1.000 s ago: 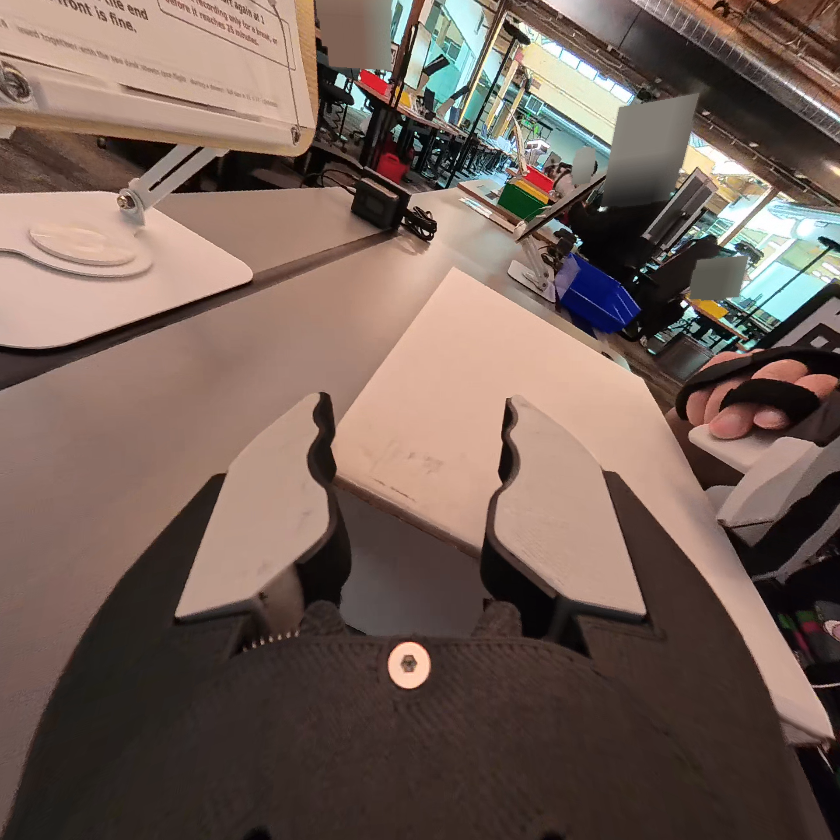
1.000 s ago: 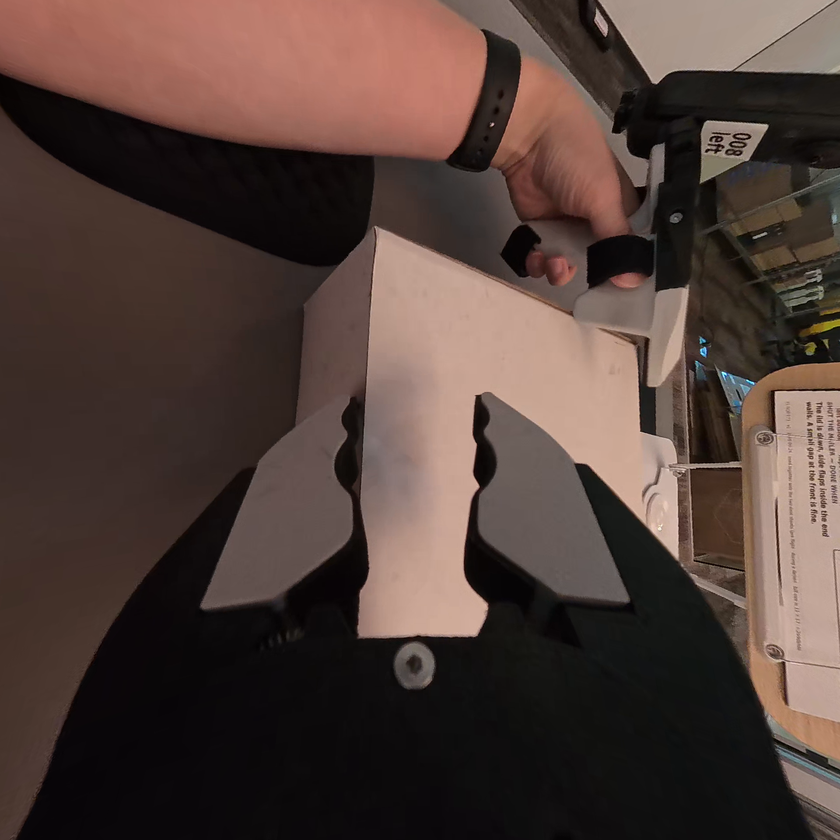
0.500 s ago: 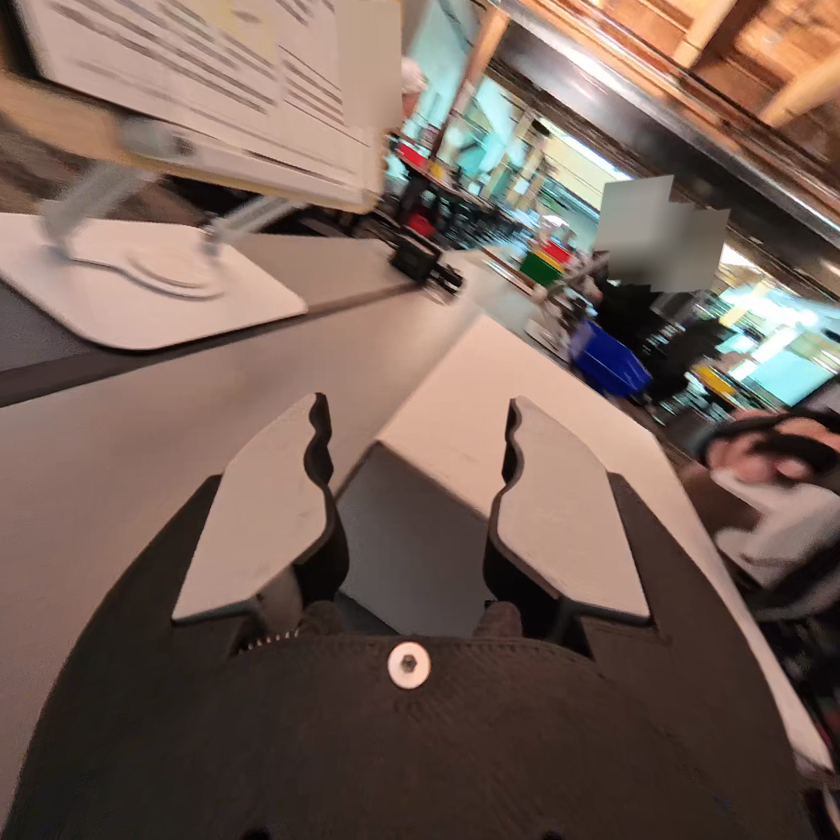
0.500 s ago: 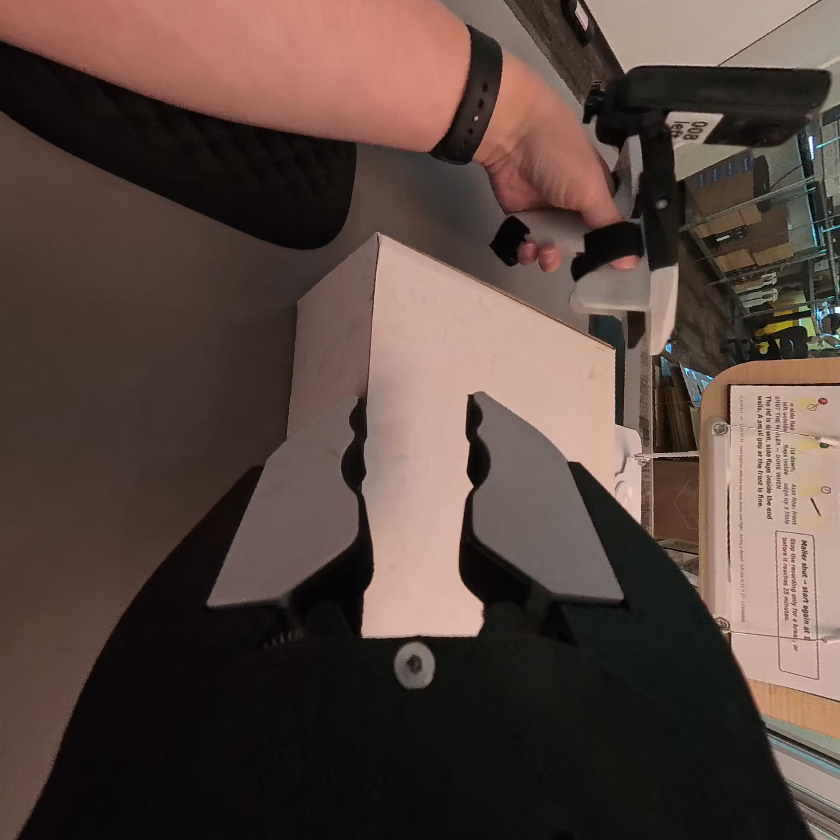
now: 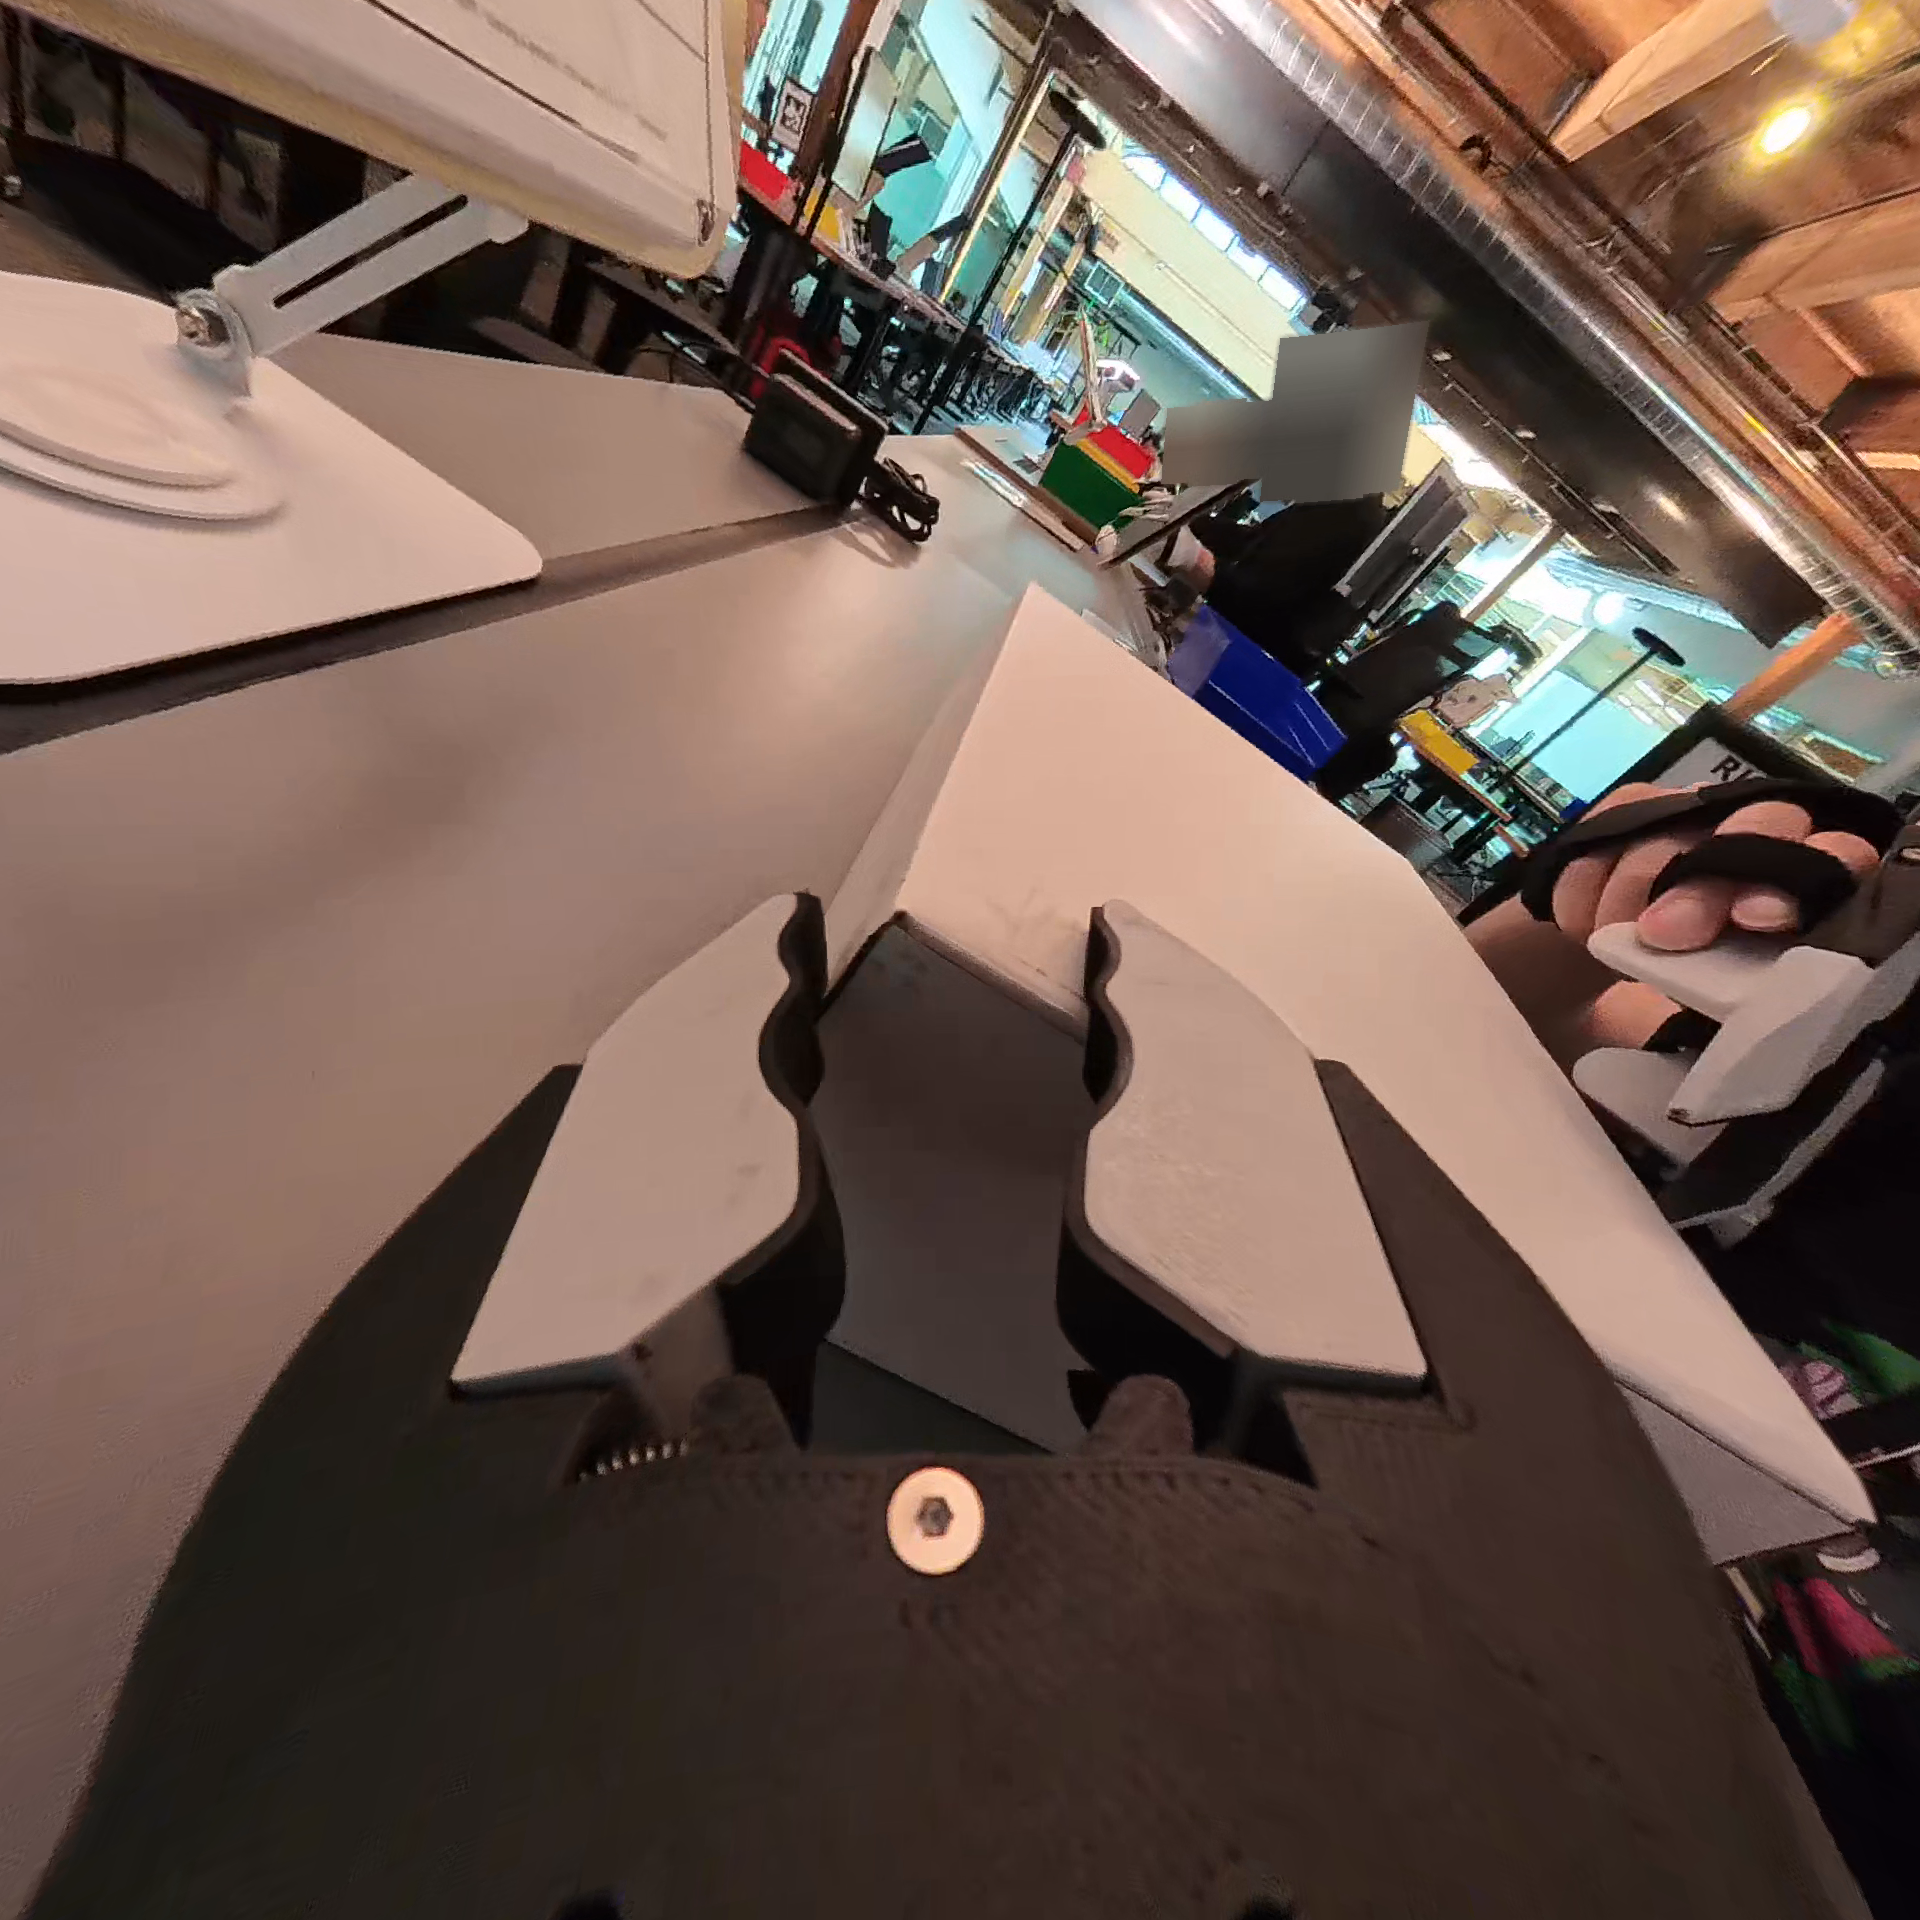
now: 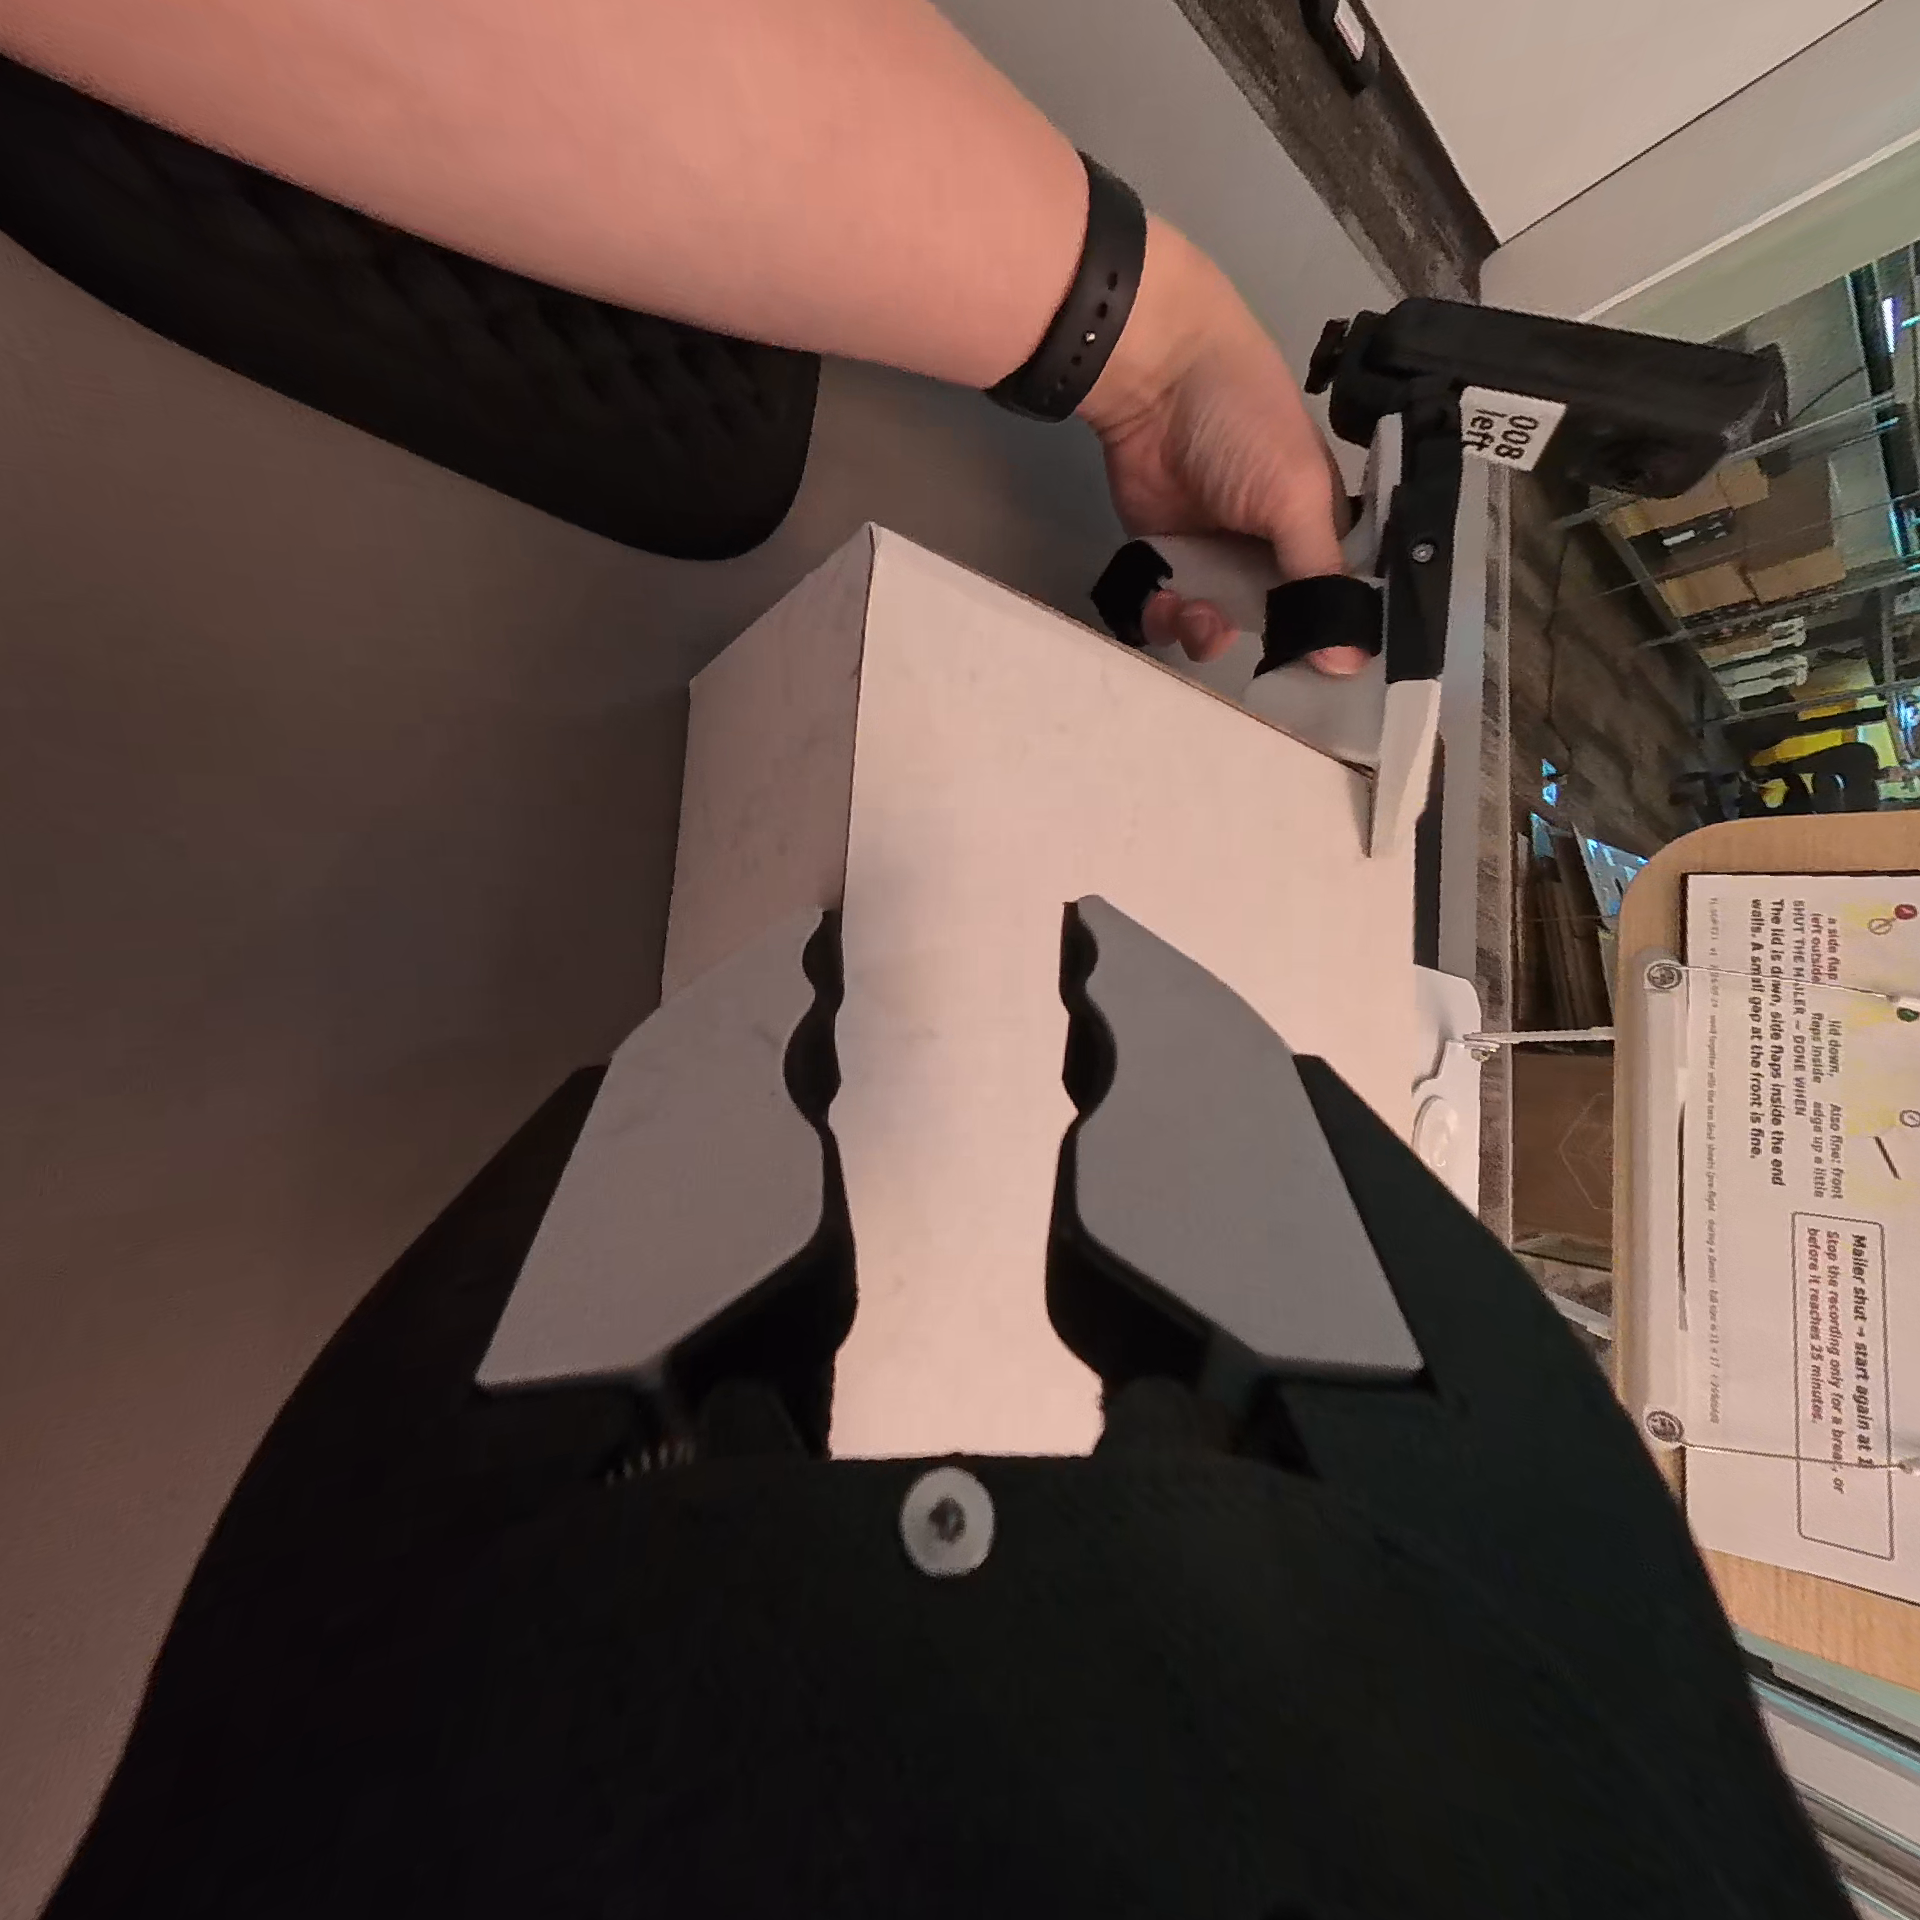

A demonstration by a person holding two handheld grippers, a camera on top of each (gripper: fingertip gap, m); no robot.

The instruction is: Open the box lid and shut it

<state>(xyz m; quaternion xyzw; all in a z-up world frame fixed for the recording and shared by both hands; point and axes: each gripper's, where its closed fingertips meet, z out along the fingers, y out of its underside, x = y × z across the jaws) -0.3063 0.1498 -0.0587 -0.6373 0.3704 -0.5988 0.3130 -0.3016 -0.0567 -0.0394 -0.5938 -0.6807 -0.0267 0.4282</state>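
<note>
A white cardboard box (image 5: 1195,862) lies on the grey table (image 5: 364,883) with its lid down. My left gripper (image 5: 945,925) is open and empty, its fingers either side of the box's near end wall (image 5: 935,1091), just under the lid edge. My right gripper (image 6: 945,925) is open and empty, over the lid (image 6: 1091,810) near its long edge. The left gripper (image 6: 1387,810) shows at the box's far corner in the right wrist view, where a small dark gap shows under the lid. The right gripper (image 5: 1621,1018) shows at the right in the left wrist view.
A white stand base (image 5: 208,540) carries a wooden board with a printed sheet (image 6: 1787,1195) beyond the box. A black adapter (image 5: 810,436) with a cable lies farther back. A person's forearm (image 6: 623,208) with a black wristband reaches across the table. A blue bin (image 5: 1247,696) sits beyond the table.
My left gripper swung up and away, then came back lower and closer; its fingers now flank the box's end wall. The right gripper has hardly moved and stays open.
</note>
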